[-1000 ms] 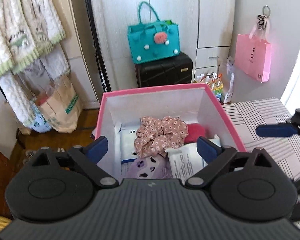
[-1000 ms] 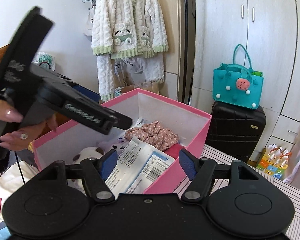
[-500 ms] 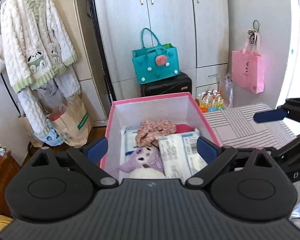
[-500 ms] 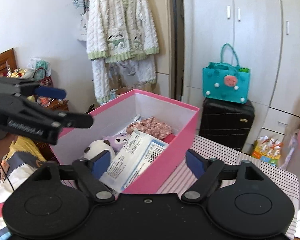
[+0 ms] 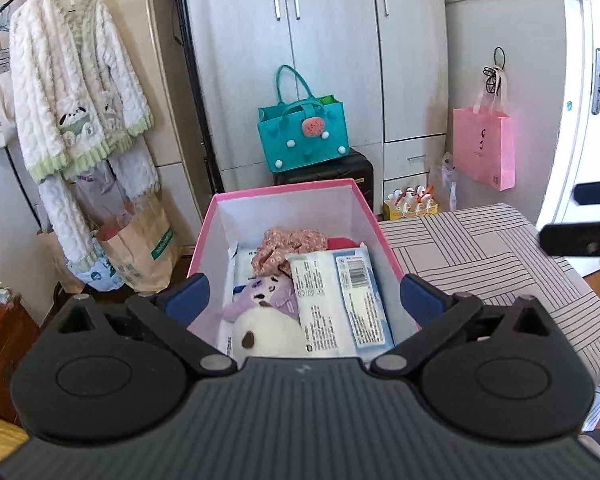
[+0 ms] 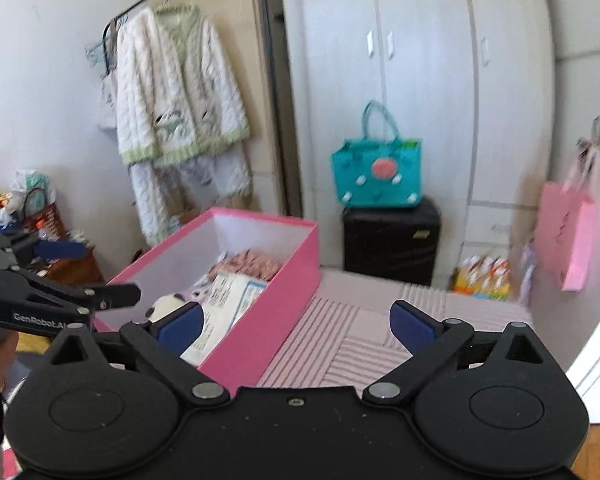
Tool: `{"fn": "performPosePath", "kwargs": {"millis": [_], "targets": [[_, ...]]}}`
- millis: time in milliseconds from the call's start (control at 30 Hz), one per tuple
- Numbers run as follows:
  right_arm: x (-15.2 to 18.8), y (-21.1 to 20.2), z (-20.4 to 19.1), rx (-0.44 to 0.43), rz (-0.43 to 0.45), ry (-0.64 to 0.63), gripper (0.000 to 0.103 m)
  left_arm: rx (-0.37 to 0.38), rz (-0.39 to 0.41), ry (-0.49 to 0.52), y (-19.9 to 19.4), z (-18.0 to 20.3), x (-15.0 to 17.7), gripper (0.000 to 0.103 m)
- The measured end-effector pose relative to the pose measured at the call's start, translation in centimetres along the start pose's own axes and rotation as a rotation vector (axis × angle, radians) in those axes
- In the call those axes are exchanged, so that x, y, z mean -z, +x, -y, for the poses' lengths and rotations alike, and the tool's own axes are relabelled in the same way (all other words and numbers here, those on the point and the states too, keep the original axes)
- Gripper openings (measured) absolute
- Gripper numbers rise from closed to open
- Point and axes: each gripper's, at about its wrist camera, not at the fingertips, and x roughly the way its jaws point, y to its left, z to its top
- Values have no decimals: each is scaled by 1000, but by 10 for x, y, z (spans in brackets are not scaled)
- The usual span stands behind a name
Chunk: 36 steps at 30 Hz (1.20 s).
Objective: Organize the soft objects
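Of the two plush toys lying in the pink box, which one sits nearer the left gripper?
The white plush with dark patches, at the box's near end; the purple plush lies just beyond it.

Pink box (image 5: 374, 216) open-topped, packed full — striped surface (image 5: 480, 256) beside it bare, passable

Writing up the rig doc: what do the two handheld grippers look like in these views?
Both match: the left gripper and right gripper have a black body with two round hubs, black angled linkage arms on silver pivot pins, and blue pads on the fingers. The left body is ribbed dark grey; the right is smooth black. White "GenRobot" lettering marks the left gripper's side. No cables visible.
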Motion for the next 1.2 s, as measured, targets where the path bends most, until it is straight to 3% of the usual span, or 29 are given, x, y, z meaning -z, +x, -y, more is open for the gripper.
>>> {"fn": "performPosePath", "kwargs": {"millis": [100,367,633,900,1200], "targets": [[9,-9,-3,20,11,-8,101,-75,15,10,-2,13,13,103],[37,-17,-7,61,-36,39,101,-11,-13,-63,-7,28,42,103],[56,-35,-14,121,-21,8,101,17,-8,-130,-22,26,62,103],[70,-49,-20,160,-17,-11,101,5,-15,-81,-34,40,73,103],[90,-65,-22,236,64,-16,101,34,36,-85,-45,50,85,103]]}}
